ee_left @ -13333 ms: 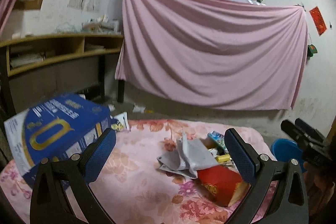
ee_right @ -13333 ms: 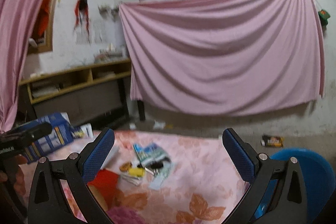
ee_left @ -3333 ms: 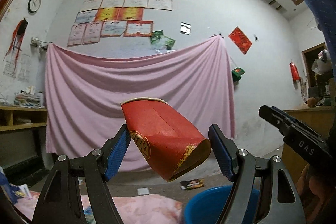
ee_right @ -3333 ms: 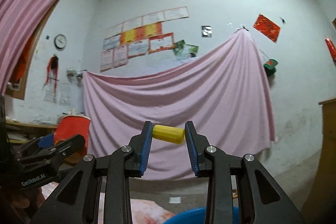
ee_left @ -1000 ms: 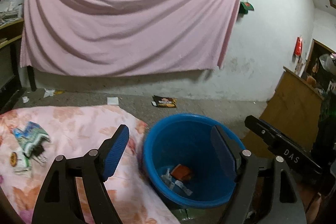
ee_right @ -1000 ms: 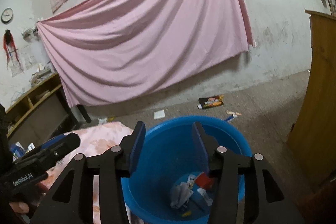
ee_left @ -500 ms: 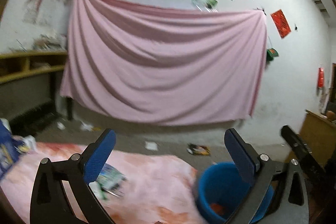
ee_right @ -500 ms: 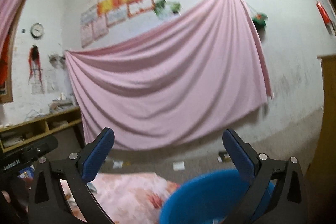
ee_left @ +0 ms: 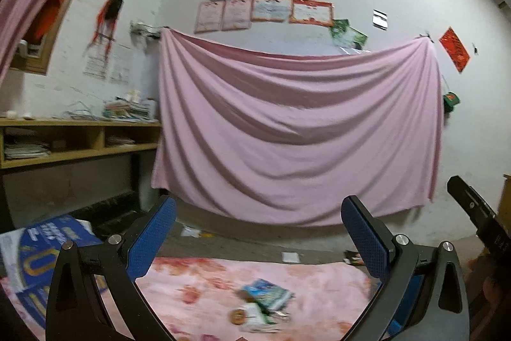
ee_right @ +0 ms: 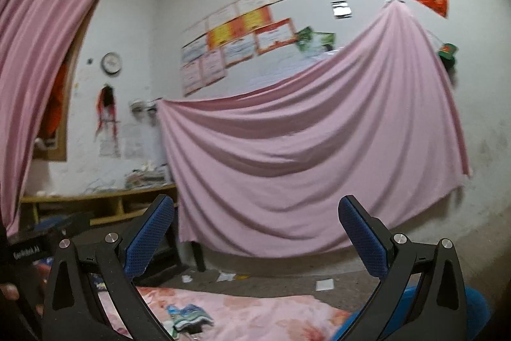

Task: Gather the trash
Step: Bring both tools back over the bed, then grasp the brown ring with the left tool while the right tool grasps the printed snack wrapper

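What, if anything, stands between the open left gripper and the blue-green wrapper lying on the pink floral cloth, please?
Nothing visible does: the left gripper is open and empty, and the blue-green wrapper lies uncovered on the pink floral cloth just below and ahead of it.

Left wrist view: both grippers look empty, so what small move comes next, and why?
Probably lower the open left gripper toward the blue-green crumpled wrapper on the pink floral cloth. Both jaws stand wide with nothing between them, and that litter remains uncollected.

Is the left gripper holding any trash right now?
No, the left gripper stands wide open with nothing between its blue pads, and the wrappers lie below on the floral cloth.
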### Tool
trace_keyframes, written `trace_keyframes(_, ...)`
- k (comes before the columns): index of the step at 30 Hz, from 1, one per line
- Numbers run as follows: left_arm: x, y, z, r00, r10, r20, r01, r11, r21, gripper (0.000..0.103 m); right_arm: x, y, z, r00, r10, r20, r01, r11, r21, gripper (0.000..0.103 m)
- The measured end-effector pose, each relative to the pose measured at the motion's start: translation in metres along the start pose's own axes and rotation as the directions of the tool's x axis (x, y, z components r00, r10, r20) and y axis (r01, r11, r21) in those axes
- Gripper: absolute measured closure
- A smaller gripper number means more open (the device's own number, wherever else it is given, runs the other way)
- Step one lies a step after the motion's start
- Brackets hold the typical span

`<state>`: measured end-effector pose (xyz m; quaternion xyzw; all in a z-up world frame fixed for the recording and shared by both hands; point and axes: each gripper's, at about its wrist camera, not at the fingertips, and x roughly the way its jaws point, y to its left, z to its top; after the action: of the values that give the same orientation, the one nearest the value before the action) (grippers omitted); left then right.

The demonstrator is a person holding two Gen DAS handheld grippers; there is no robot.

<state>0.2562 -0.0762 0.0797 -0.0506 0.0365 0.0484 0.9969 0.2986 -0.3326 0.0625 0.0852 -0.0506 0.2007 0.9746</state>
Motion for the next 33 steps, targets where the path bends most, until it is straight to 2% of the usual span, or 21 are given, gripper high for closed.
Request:
trace_keyframes(3, -0.003, 0.017, -0.004, 0.999, 0.034, 0.005, -0.034, 0.999, 0.005, 0.002, 0.011, 0.019, -0.008, 0.999, 0.034, -0.017, -0.035, 0.999, -0.034, 0.000)
trace_keyframes(6, -0.002, 0.034, -0.012, 0.998, 0.058, -0.015, -0.058, 0.998, 0.016, 0.002, 0.029, 0.035, -0.019, 0.995, 0.055, -0.077, -0.060, 0.996, -0.060, 0.000)
trace_keyframes(9, 0.002, 0.049, -0.021, 0.996, 0.076, -0.048, -0.076, 0.997, 0.015, 0.002, 0.054, 0.047, -0.032, 0.981, 0.077, -0.181, -0.092, 0.993, -0.077, 0.000)
trace_keyframes(12, 0.009, 0.060, -0.032, 0.992, 0.092, -0.090, -0.091, 0.996, 0.009, 0.002, 0.074, 0.051, -0.049, 0.957, 0.086, -0.278, -0.111, 0.991, -0.075, 0.000)
trace_keyframes(17, 0.030, 0.075, -0.050, 0.975, 0.094, -0.203, -0.096, 0.995, -0.002, 0.002, 0.108, 0.053, -0.076, 0.884, 0.131, -0.450, -0.151, 0.988, -0.009, 0.000)
trace_keyframes(21, 0.053, 0.086, -0.066, 0.942, 0.073, -0.327, -0.088, 0.996, -0.032, 0.002, 0.125, 0.052, -0.094, 0.826, 0.143, -0.545, -0.163, 0.986, 0.010, 0.002)
trace_keyframes(23, 0.065, 0.093, -0.075, 0.921, 0.054, -0.386, -0.082, 0.995, -0.056, 0.002, 0.134, 0.052, -0.101, 0.791, 0.166, -0.588, -0.183, 0.983, 0.030, 0.008)
trace_keyframes(25, 0.077, 0.095, -0.083, 0.892, 0.046, -0.449, -0.085, 0.994, -0.067, 0.002, 0.143, 0.052, -0.108, 0.752, 0.187, -0.632, -0.201, 0.978, 0.050, 0.018)
trace_keyframes(28, 0.091, 0.100, -0.094, 0.853, 0.020, -0.522, -0.076, 0.993, -0.086, 0.003, 0.151, 0.053, -0.117, 0.701, 0.212, -0.681, -0.224, 0.972, 0.072, 0.023)
trace_keyframes(30, 0.100, 0.101, -0.101, 0.821, 0.018, -0.570, -0.077, 0.994, -0.081, 0.003, 0.159, 0.057, -0.125, 0.652, 0.232, -0.722, -0.249, 0.965, 0.085, 0.024)
trace_keyframes(31, 0.104, 0.101, -0.103, 0.809, 0.011, -0.587, -0.076, 0.993, -0.086, 0.003, 0.162, 0.058, -0.128, 0.634, 0.238, -0.735, -0.258, 0.962, 0.089, 0.024)
trace_keyframes(32, 0.107, 0.102, -0.105, 0.801, 0.000, -0.599, -0.073, 0.993, -0.096, 0.005, 0.165, 0.062, -0.133, 0.605, 0.244, -0.758, -0.272, 0.958, 0.091, 0.024)
trace_keyframes(33, 0.110, 0.103, -0.109, 0.790, -0.016, -0.613, -0.064, 0.992, -0.109, 0.006, 0.169, 0.064, -0.138, 0.588, 0.240, -0.772, -0.277, 0.957, 0.087, 0.024)
